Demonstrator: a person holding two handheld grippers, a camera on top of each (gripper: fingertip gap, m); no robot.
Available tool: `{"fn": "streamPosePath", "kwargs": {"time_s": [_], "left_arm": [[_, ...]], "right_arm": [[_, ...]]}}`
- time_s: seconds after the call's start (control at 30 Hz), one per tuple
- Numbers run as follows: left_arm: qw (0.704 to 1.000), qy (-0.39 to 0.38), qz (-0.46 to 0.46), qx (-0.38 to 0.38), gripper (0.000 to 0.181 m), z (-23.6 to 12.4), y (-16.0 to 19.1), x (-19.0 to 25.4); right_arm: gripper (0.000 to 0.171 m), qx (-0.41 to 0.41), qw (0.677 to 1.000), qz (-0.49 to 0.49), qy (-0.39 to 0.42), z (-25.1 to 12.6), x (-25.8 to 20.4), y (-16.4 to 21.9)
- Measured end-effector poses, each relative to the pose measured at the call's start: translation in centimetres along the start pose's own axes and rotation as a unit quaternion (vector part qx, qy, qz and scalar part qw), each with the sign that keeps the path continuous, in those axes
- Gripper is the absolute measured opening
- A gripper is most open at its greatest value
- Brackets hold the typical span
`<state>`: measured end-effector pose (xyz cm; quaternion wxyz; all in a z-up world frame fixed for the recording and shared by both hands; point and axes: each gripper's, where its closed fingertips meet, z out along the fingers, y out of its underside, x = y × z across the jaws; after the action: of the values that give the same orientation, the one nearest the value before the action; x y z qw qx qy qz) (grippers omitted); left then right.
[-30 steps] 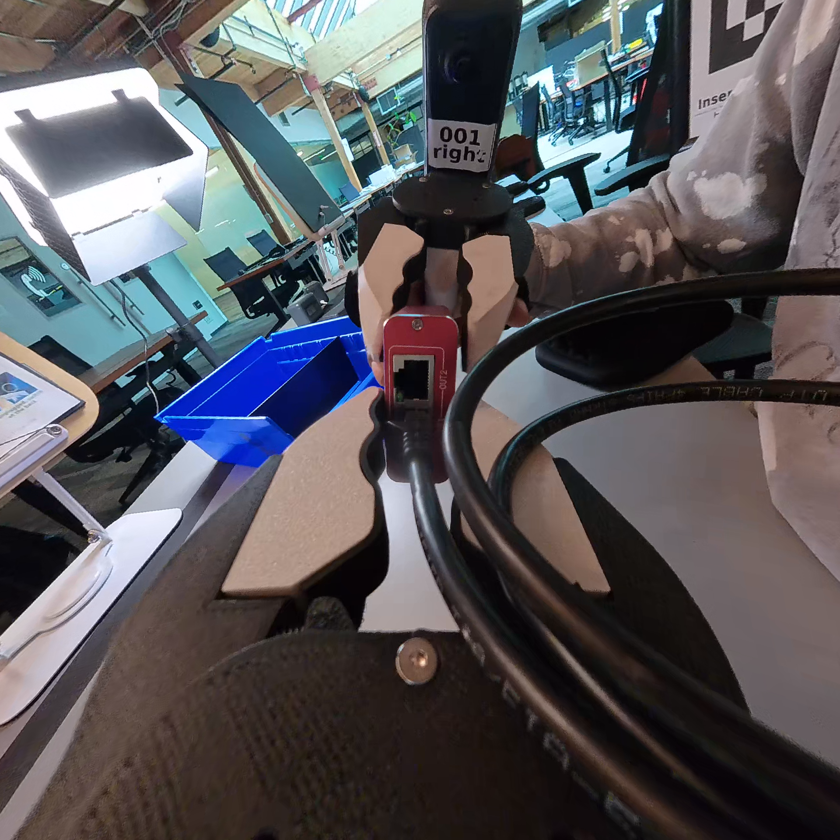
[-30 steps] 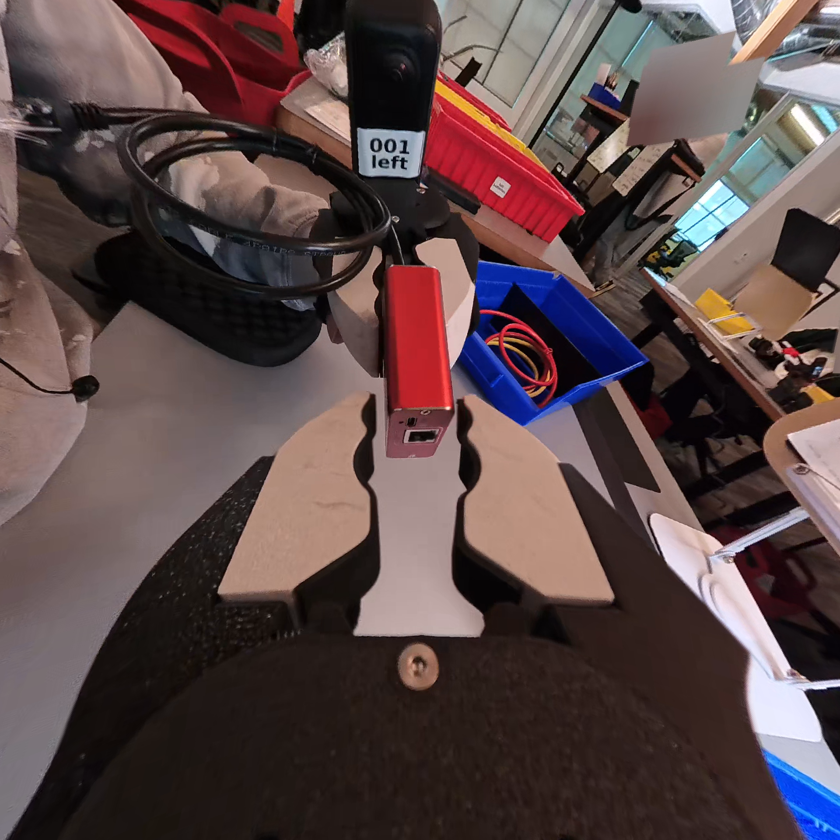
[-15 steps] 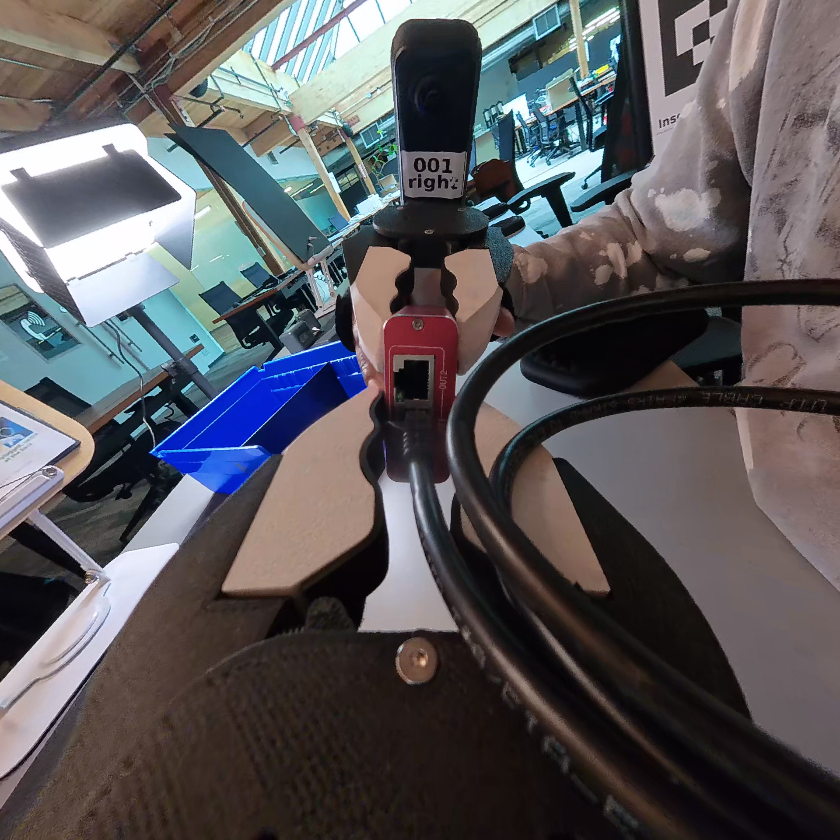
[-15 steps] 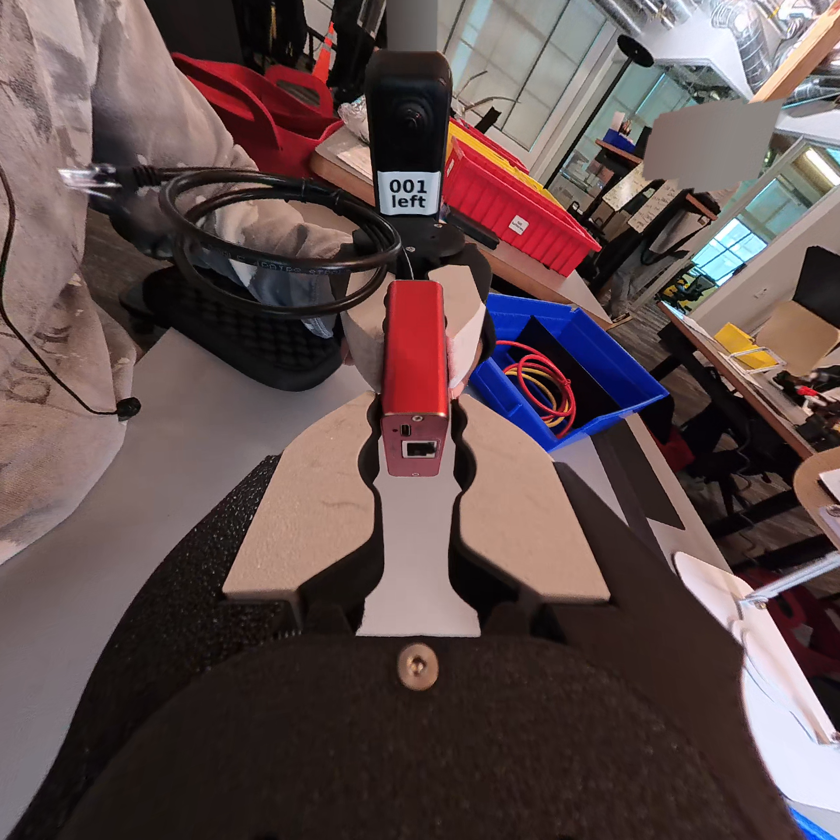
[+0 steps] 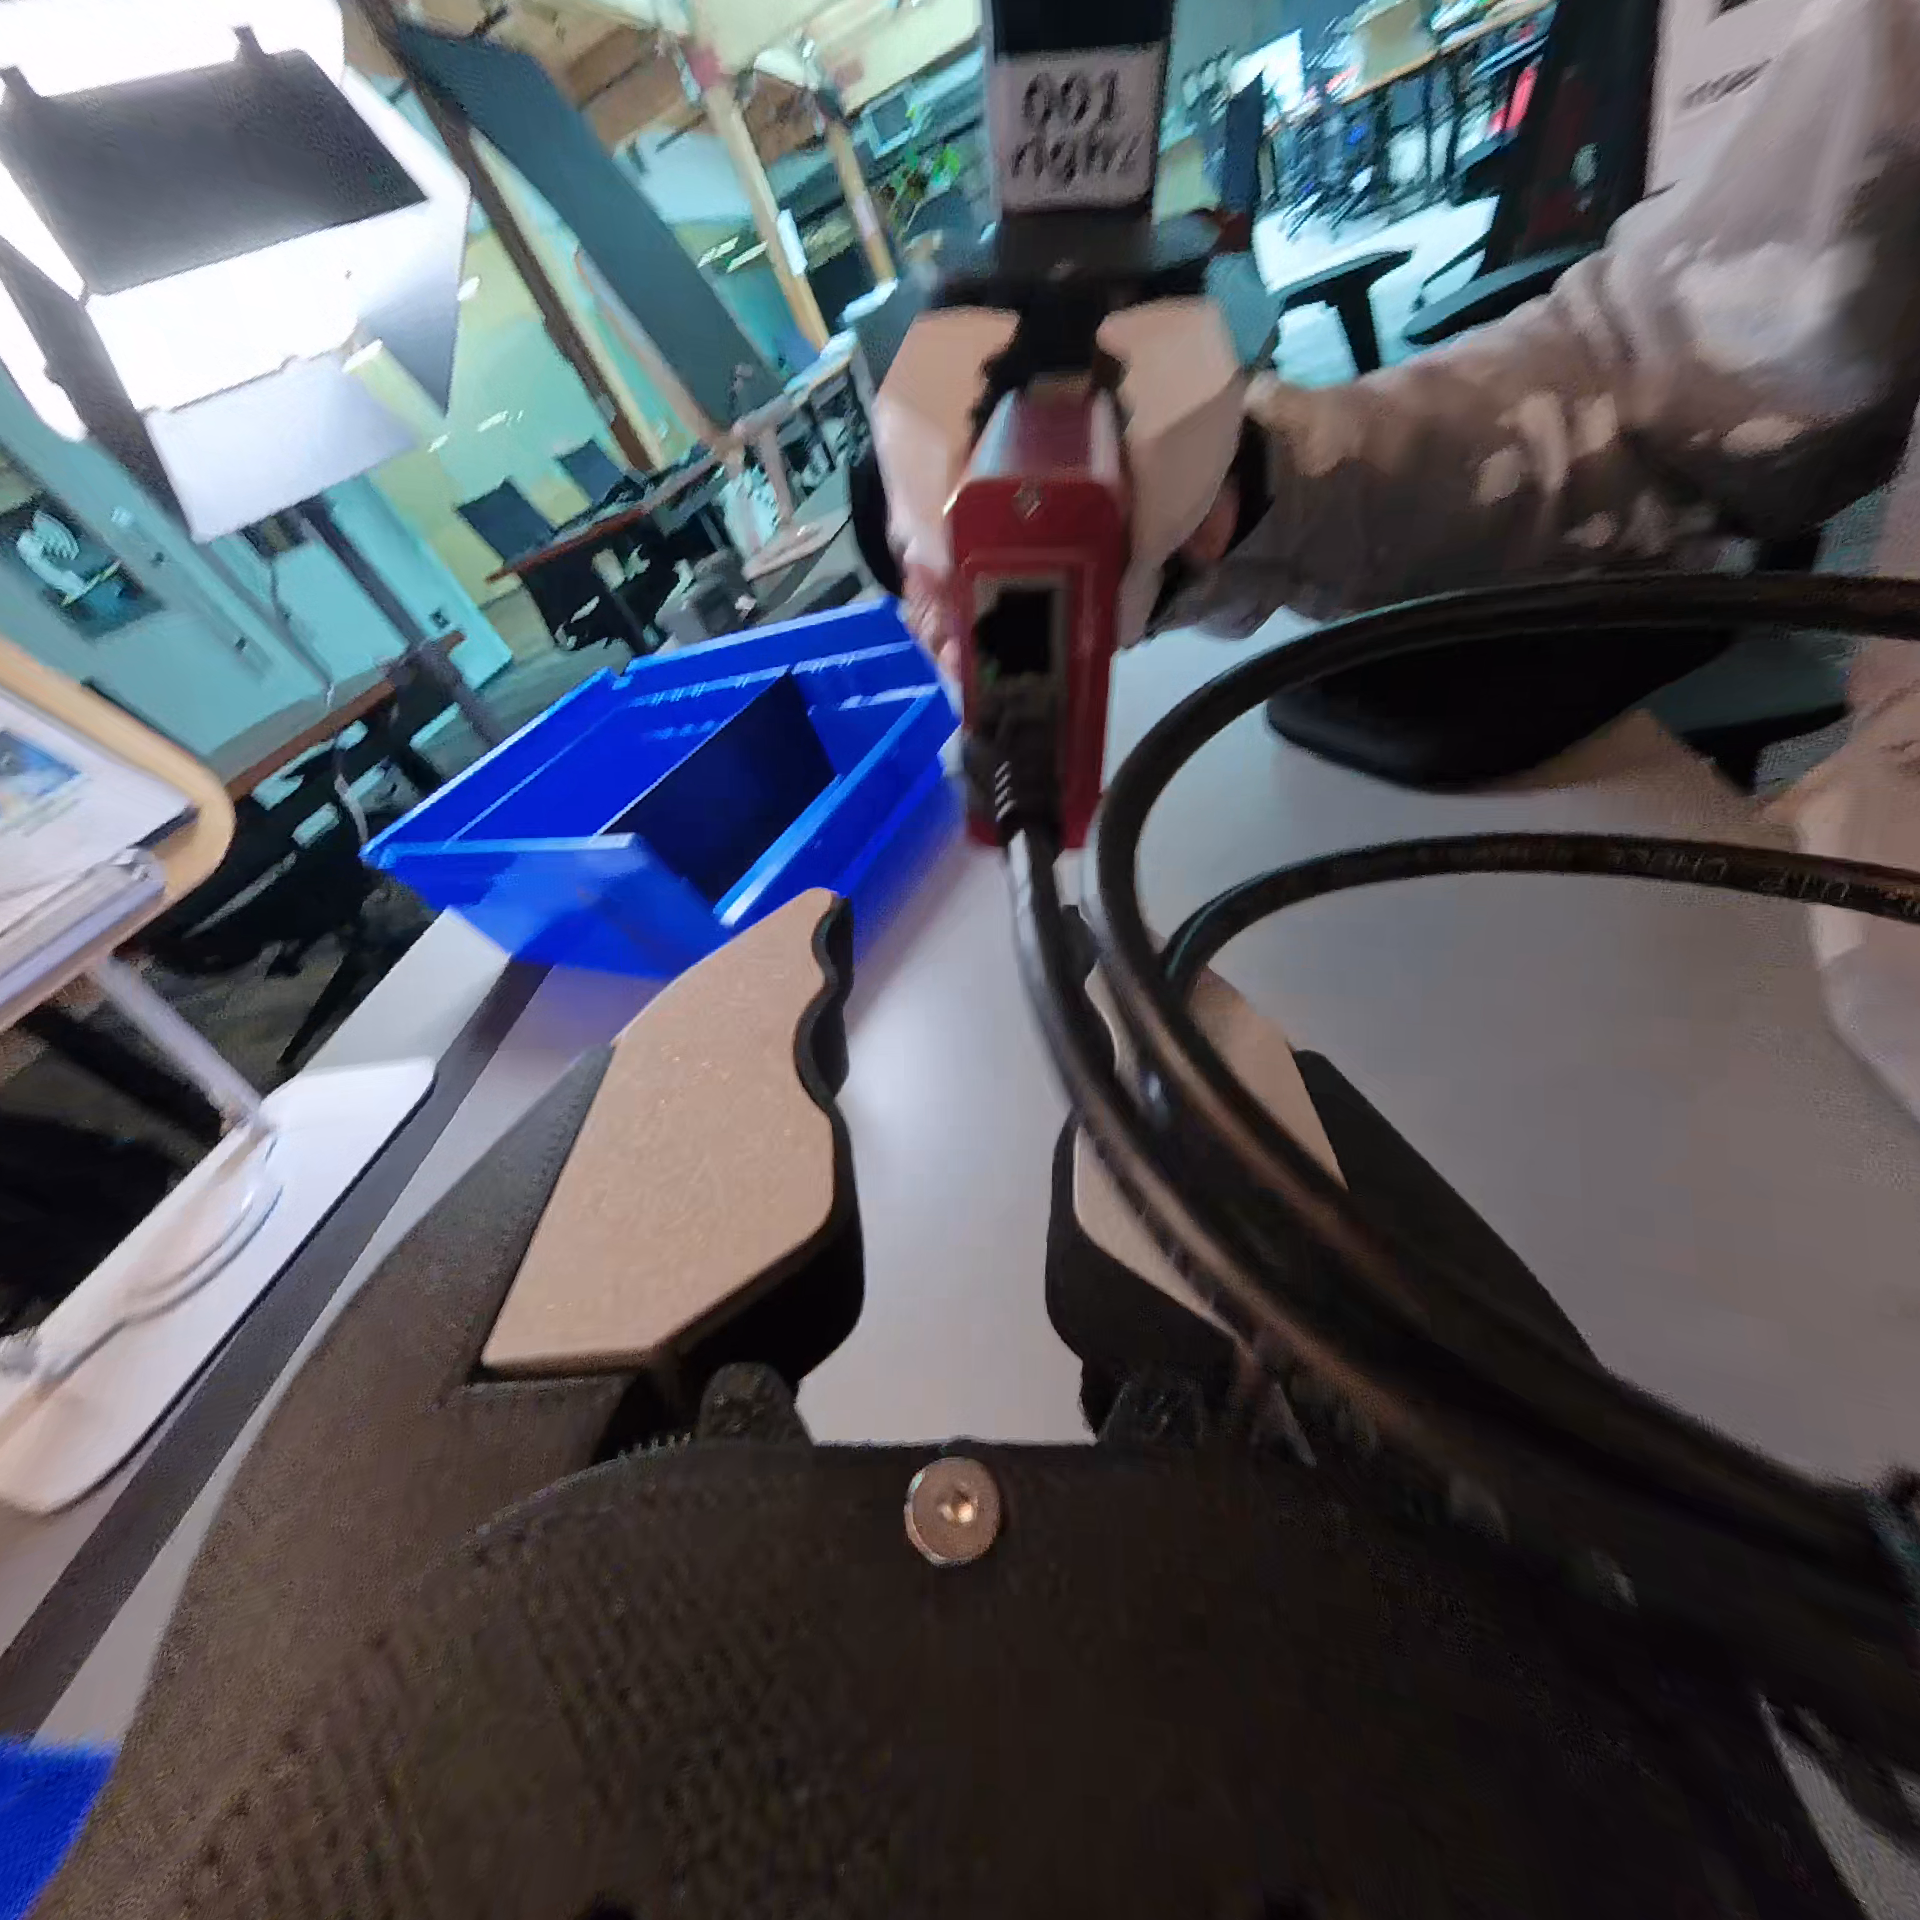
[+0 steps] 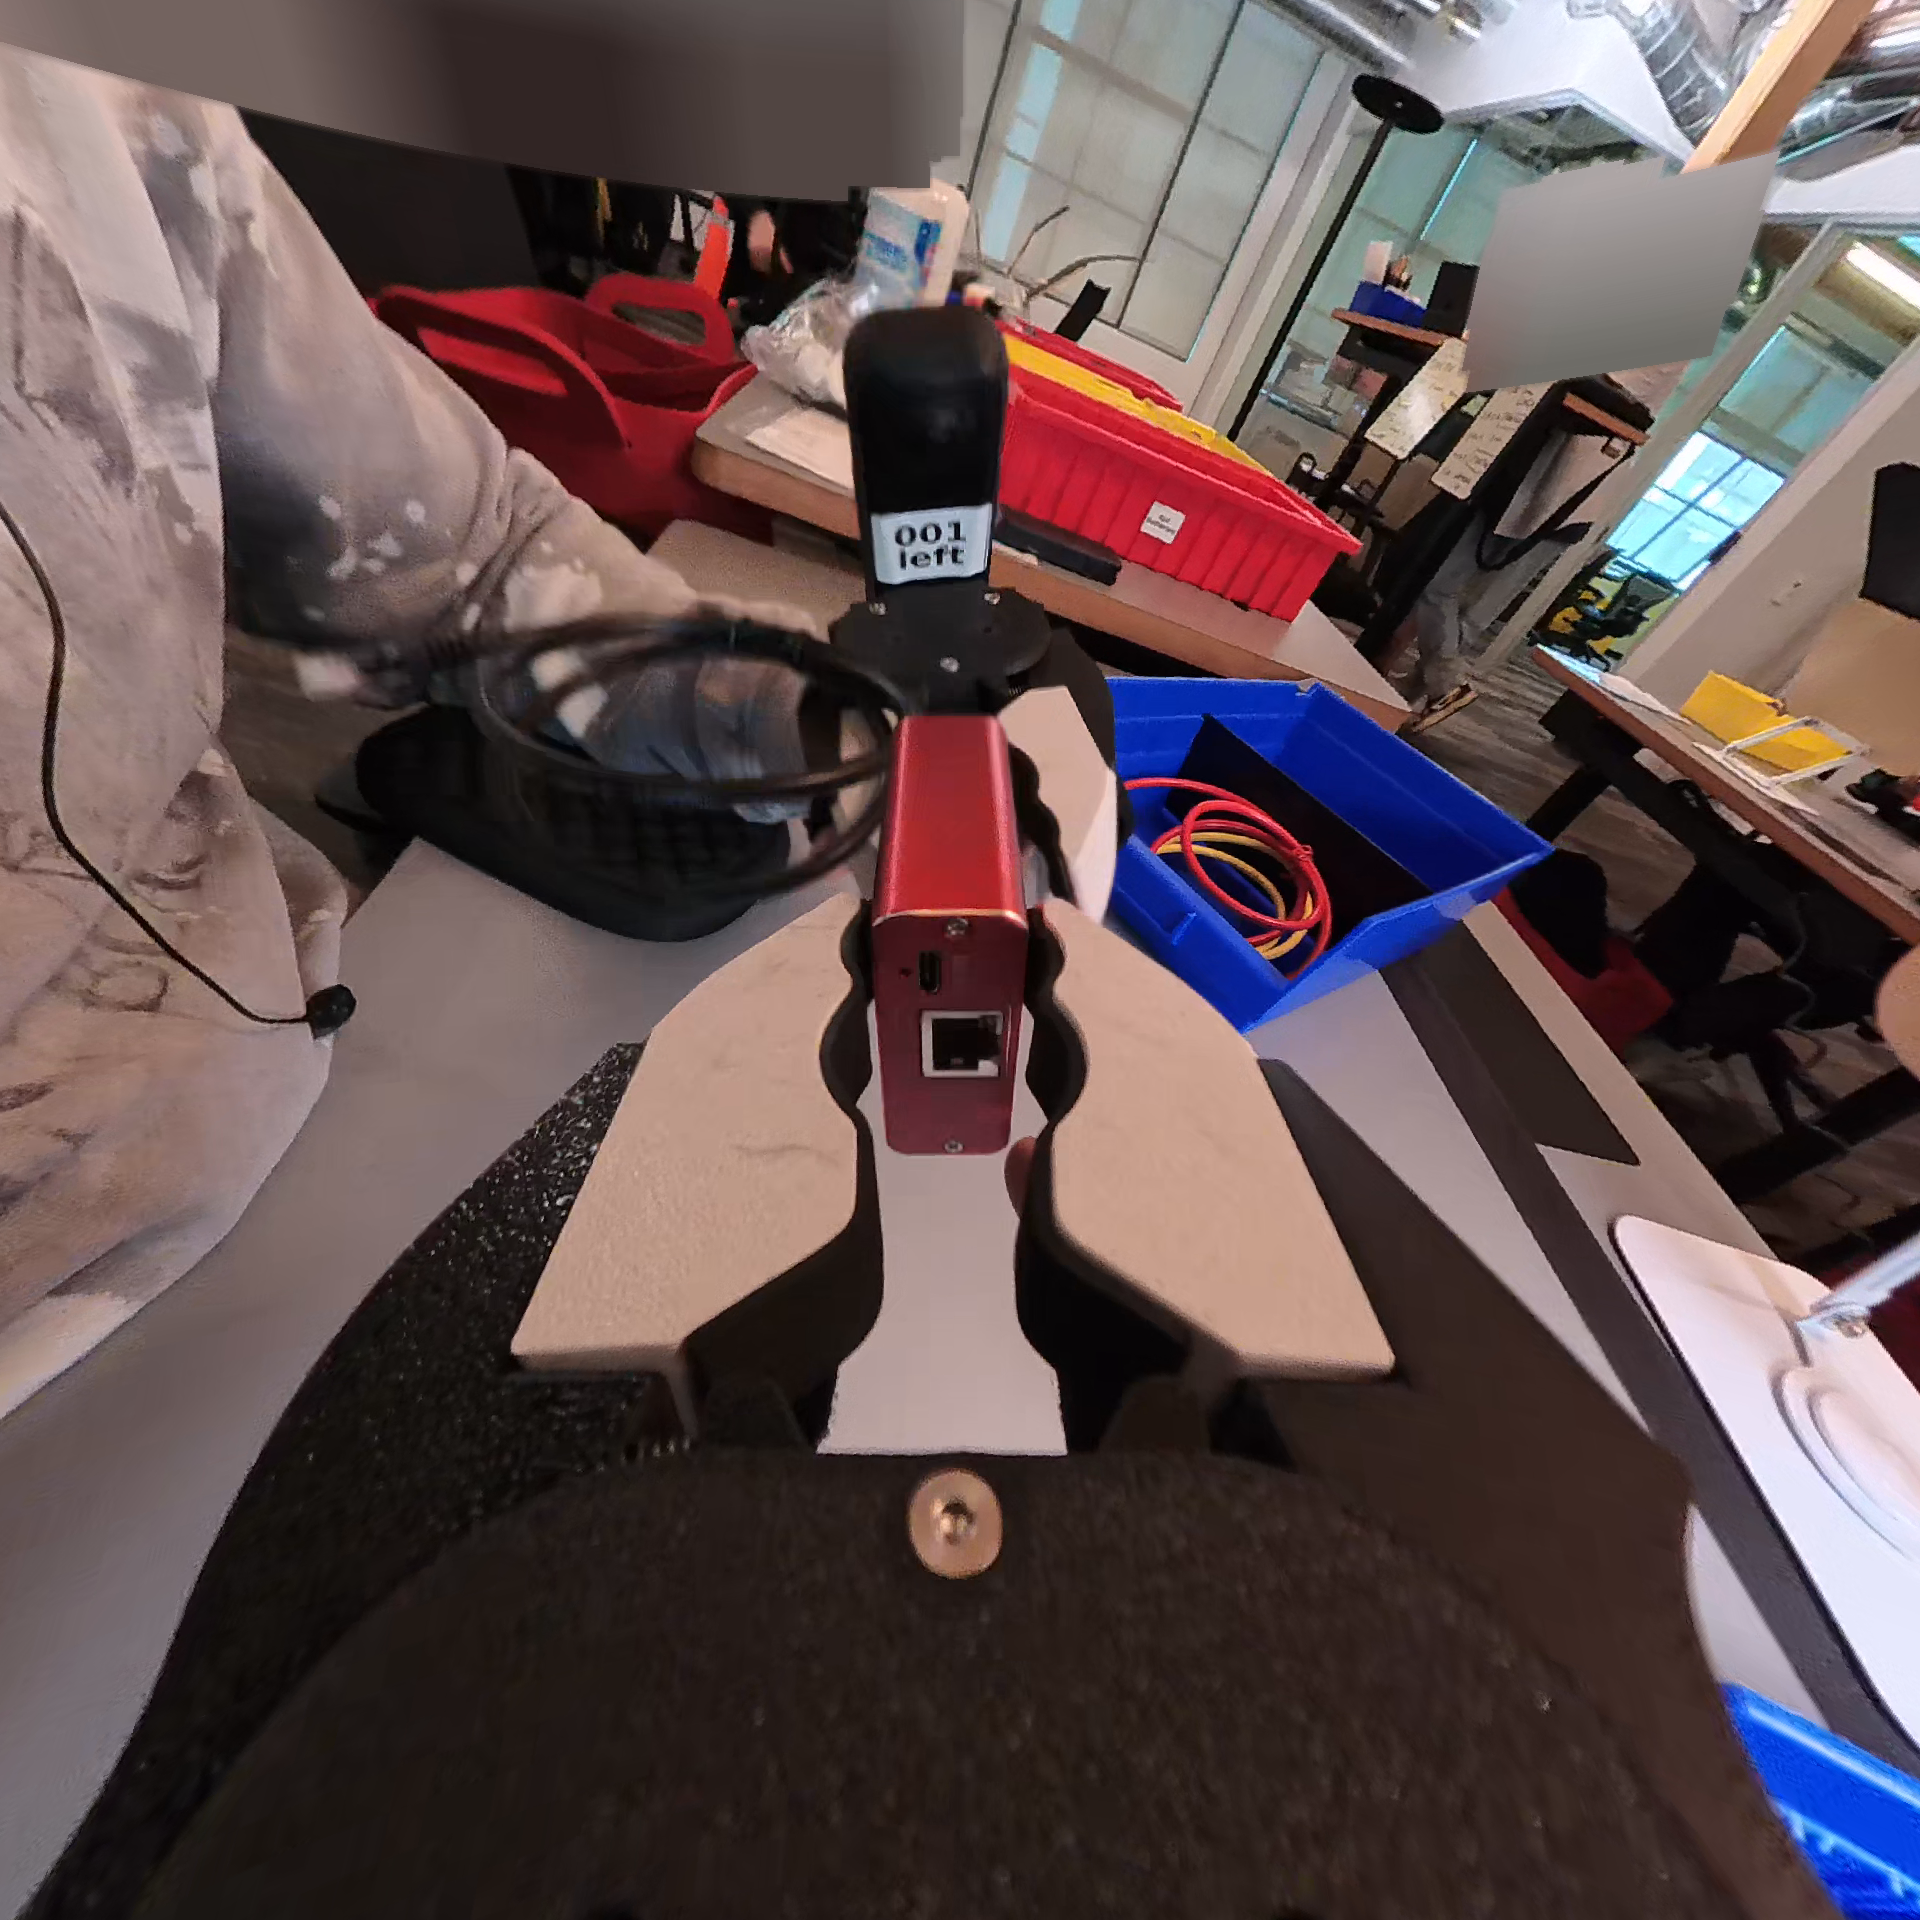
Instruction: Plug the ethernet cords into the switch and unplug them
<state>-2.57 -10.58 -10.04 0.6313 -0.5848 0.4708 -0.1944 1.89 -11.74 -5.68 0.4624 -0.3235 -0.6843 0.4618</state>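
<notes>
Here we see the right gripper [image 6: 951, 1049] clamped on the near end of the red switch [image 6: 945, 935], held above the grey table [image 6: 447, 987]. The left gripper [image 5: 961, 1049] has its fingers apart, and the black cord [image 5: 1049, 966] runs out between them from its plug in the switch's lower port. A blue bin [image 5: 665, 821] sits far left.

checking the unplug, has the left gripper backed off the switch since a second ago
Yes. The left gripper has pulled back from the red switch: its fingertips flanked the switch earlier, now grey table shows between them.
</notes>
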Motion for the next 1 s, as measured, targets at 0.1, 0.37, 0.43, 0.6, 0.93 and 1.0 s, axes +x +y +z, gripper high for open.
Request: {"fn": "streamPosePath", "kwargs": {"time_s": [0.1, 0.37, 0.43, 0.6, 0.93, 1.0], "left_arm": [[0.999, -0.035, -0.023, -0.034, 0.038, -1.0, 2.4, -2.3], [0.995, -0.029, -0.088, -0.044, 0.036, -1.8, 4.1, -3.4], [0.994, -0.025, -0.098, -0.040, 0.035, -1.8, 4.0, -3.4], [0.990, 0.005, -0.136, -0.023, 0.038, -1.4, 4.0, -2.8], [0.993, 0.054, -0.102, 0.025, 0.045, 1.4, -0.8, 1.1], [0.994, 0.067, -0.081, 0.028, 0.041, 2.0, -1.6, 2.1]], "right_arm": [[0.026, 0.010, 1.000, 0.019, 0.004, -0.6, 0.6, 0.0], [0.026, -0.007, 1.000, 0.024, 0.015, -1.0, 1.5, 1.1], [0.026, -0.002, 1.000, 0.028, 0.014, -1.0, 1.5, 0.9], [0.026, -0.003, 1.000, 0.025, 0.009, -0.8, 1.2, 0.8], [0.026, 0.008, 1.000, 0.024, -0.017, 0.9, -0.1, 0.5], [0.026, 0.010, 0.999, 0.022, -0.027, 1.6, -0.7, 0.5]]}}
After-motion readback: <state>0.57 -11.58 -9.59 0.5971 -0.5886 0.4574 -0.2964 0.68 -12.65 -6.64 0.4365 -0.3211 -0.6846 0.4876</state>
